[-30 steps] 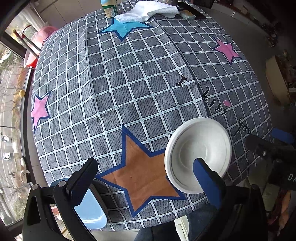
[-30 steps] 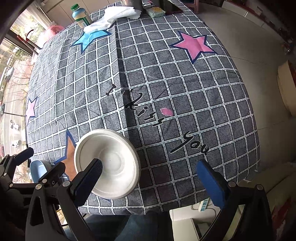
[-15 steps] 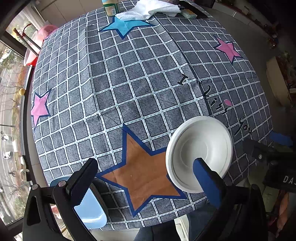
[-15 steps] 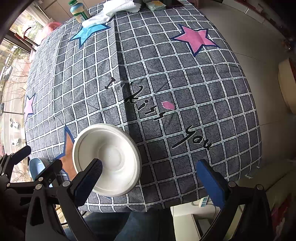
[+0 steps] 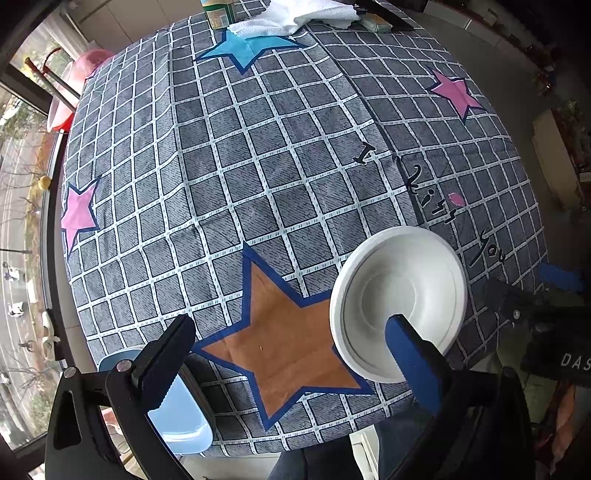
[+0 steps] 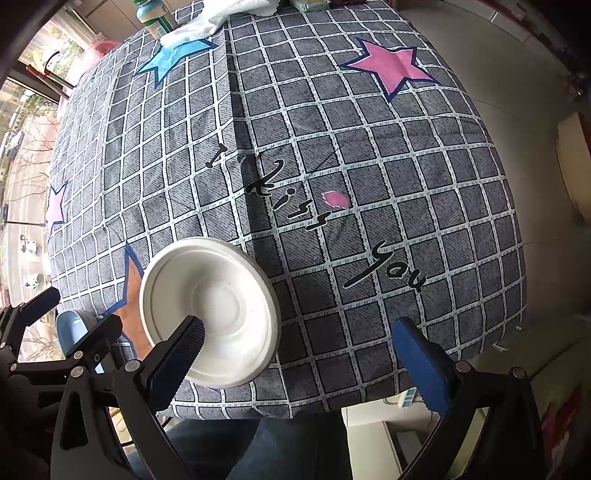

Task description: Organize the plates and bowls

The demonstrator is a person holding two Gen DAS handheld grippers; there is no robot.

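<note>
Left wrist view: left gripper [image 5: 290, 354] jaws wide apart, gripping nothing; white bowl [image 5: 398, 308] on checked tablecloth [image 5: 258, 166] partly hidden behind its right finger; light blue plate [image 5: 181, 417] cut off beneath left finger. Right gripper [image 6: 306, 356] jaws also spread, bowl [image 6: 208, 312] behind its left finger. Cloth print reads "I kiss you" [image 6: 314, 221]; bottle [image 6: 155, 16] label unreadable

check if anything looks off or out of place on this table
The light blue dish sits at the near left corner, seemingly sticking out over the edge of the table. The white bowl is upright near the front edge. A white cloth lies crumpled at the far end. Nothing spilled or broken.
</note>
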